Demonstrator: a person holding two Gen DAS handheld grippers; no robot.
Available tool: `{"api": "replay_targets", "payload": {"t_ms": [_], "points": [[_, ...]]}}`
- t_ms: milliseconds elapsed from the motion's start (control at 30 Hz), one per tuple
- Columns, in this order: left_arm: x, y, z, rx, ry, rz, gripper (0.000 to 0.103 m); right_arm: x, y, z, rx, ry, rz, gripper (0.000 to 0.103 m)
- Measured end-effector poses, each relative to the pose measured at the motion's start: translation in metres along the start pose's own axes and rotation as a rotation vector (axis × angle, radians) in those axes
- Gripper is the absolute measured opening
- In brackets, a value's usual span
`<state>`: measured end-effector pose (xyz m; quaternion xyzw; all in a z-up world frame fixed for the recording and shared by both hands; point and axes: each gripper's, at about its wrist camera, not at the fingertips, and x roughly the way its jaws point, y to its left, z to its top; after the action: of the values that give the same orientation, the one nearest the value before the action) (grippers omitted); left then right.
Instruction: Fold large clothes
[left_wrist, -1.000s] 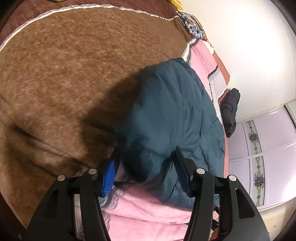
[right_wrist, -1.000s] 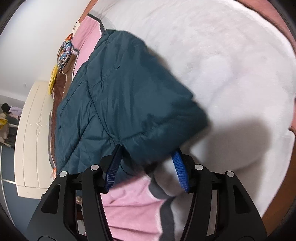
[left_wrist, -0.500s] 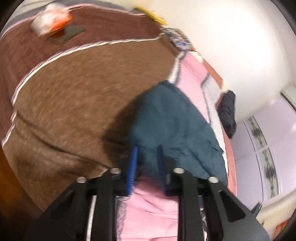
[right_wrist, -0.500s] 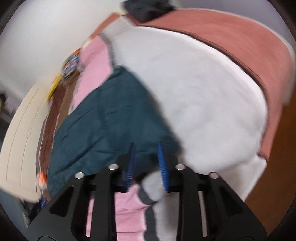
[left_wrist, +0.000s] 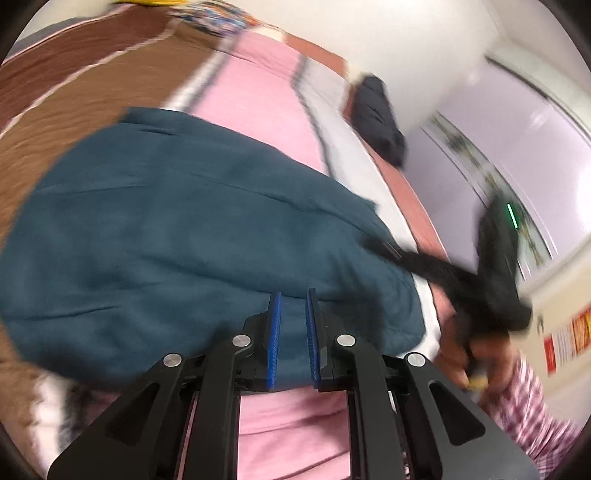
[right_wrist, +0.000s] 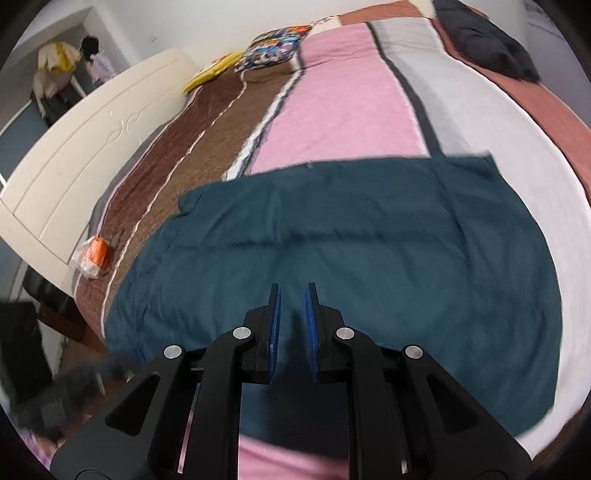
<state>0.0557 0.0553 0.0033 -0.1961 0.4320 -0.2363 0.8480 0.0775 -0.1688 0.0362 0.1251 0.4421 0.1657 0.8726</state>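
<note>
Bedroom, seemingly; bed (right_wrist: 340, 110), headboard (right_wrist: 92, 147)

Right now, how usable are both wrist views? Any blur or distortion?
Left wrist: heavy motion smear on the teal garment, the striped blanket and the right tongs; only the left tongs are sharp. Right wrist: milder blur, garment edges soft, headboard readable. Both: strong fisheye bending, dark corners, no glare.

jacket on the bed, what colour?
Dark teal quilted jacket; clearest in the right wrist view.
</note>
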Motion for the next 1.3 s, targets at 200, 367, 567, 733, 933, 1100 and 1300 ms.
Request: {"api": "replay_targets", "payload": {"t_ms": [200,367,567,733,933,1100,1300], "points": [[0.048,-0.016,-0.015,0.046,0.126,-0.003,0.013,0.053,-0.007,0.042,0.037,0.09,-0.004,0.014],[0.075,-0.005,-0.029,0.003,0.213,0.039,0.013,0.096,-0.022,0.054,0.072,0.197,-0.02,0.014],[0.095,0.006,-0.034,-0.033,0.262,0.079,0.009,0.134,-0.036,0.05,0.064,0.27,-0.04,0.004],[0.11,0.006,-0.038,-0.032,0.287,0.112,0.005,0.148,-0.041,0.047,0.073,0.3,-0.06,0.0],[0.116,0.011,-0.038,-0.032,0.296,0.131,0.004,0.157,-0.037,0.045,0.057,0.311,-0.095,0.0],[0.119,0.002,-0.042,-0.031,0.291,0.142,0.004,0.155,-0.035,0.042,0.045,0.29,-0.109,0.0],[0.121,-0.01,-0.049,-0.022,0.278,0.16,0.004,0.153,-0.03,0.038,0.015,0.269,-0.138,0.0]]}}
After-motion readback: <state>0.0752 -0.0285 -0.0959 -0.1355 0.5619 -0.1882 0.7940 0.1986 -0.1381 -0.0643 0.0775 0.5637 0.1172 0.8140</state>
